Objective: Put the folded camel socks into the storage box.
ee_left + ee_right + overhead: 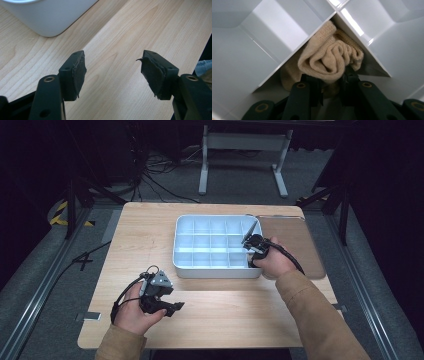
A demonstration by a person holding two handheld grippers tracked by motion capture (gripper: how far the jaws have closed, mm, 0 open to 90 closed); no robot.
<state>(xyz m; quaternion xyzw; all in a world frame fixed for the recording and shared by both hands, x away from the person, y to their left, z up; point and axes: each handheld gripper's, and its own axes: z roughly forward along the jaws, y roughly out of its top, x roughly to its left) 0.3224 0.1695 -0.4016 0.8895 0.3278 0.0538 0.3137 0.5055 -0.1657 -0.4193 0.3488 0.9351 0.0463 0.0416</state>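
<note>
A rolled cream sock point(329, 60) sits in a corner compartment of the white divided tray point(279, 30). My right gripper point(332, 85) reaches down into that compartment, its jaws shut on the lower part of the roll, which bulges above them. In the high view the right gripper point(251, 247) is at the tray's point(215, 270) near right corner. My left gripper point(175, 307) rests low over the bare wood in front of the tray, and its jaws point(112, 72) stand wide open with nothing between them. The tray's rounded corner point(50, 17) shows beyond them.
The wooden table point(150, 235) has bare room to the left of the tray and in front of it. A brown mat point(295, 245) lies to the tray's right. Cables and a metal frame stand on the floor behind the table.
</note>
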